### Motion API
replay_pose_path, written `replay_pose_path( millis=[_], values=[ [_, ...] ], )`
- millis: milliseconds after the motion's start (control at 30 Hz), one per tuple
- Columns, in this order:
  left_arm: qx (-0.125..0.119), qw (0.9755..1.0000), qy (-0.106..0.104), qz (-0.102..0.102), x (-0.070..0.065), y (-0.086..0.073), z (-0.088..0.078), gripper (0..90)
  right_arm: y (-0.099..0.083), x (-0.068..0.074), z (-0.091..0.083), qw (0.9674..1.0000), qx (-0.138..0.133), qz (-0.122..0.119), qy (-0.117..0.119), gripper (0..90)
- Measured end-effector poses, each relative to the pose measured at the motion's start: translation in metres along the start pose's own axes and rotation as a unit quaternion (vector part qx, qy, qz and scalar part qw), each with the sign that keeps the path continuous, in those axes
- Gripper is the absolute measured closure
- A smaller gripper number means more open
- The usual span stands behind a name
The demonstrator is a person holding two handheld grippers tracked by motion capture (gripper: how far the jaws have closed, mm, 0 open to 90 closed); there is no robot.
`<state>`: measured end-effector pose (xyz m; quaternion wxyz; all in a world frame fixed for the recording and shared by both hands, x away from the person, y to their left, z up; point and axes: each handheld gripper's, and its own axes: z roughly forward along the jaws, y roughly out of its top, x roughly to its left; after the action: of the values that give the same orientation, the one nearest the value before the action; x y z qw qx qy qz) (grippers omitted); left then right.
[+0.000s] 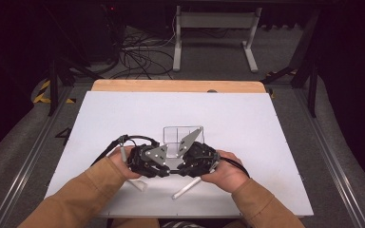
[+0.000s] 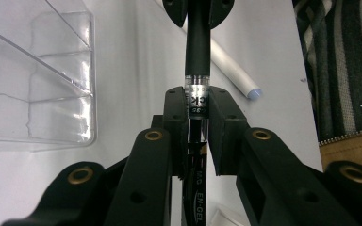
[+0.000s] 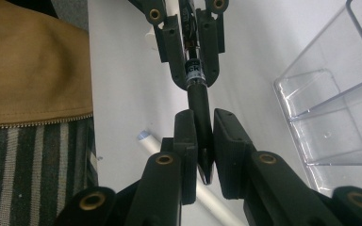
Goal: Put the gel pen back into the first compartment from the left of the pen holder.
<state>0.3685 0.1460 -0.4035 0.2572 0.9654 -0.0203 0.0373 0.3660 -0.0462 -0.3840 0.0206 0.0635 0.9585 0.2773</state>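
Both sets of jaws are clamped on the same black pen point(image 2: 198, 70), one at each end, so it's strung straight between the two grippers just above the tabletop point(image 1: 247, 123). In the left gripper view the left gripper point(image 2: 197, 120) has its pads pinched on the clear section with the printed label, and the dark rubbery grip part of the pen runs on up into the other gripper at the top of the frame. In the right gripper view the right gripper point(image 3: 202, 141) is squeezed on that dark tapered end, and the pen's tip pokes down between the pads. From the high view the two grippers sit nose to nose in the middle near edge of the tabletop, both hands wrapped around them, tan sleeves coming in from the bottom; the pen itself is pretty much hidden there behind the gripper bodies, so I can't really make it out from above. Just behind the grippers is a clear plastic organizer tray point(image 1: 184, 134) with compartments, looks empty as far as I can tell. Two white stick-like things, maybe pens or caps, lie on the tabletop near the hands, a left stick point(image 1: 137, 184) and a right stick point(image 1: 186, 188).
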Motion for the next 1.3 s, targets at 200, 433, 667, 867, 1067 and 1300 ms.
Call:
replay_pose_path(
  millis=[200, 433, 667, 867, 1067, 1300],
  values=[
    [-0.001, 1.0000, -0.003, 0.006, -0.002, -0.001, -0.003, 79.9, 0.000, 0.001, 0.000, 0.9998, -0.012, -0.013, 0.003, 79.4],
    [-0.016, 0.9998, 0.009, -0.005, 0.000, -0.003, -0.012, 79.9, -0.007, 0.005, -0.020, 0.9954, -0.092, -0.011, -0.025, 62.6],
    [-0.053, 0.9980, 0.022, -0.026, 0.006, -0.009, -0.025, 79.8, -0.020, 0.008, -0.038, 0.9856, -0.160, 0.001, -0.054, 52.6],
    [-0.068, 0.9968, 0.026, -0.032, 0.008, -0.011, -0.031, 79.8, -0.026, 0.009, -0.046, 0.9816, -0.179, 0.006, -0.066, 50.3],
    [-0.083, 0.9955, 0.032, -0.033, 0.008, -0.011, -0.035, 79.8, -0.032, 0.009, -0.050, 0.9760, -0.202, 0.014, -0.082, 41.8],
    [-0.160, 0.9850, 0.048, -0.046, 0.011, -0.013, -0.051, 79.7, -0.050, 0.010, -0.061, 0.9585, -0.262, 0.036, -0.107, 29.5]
  ],
)
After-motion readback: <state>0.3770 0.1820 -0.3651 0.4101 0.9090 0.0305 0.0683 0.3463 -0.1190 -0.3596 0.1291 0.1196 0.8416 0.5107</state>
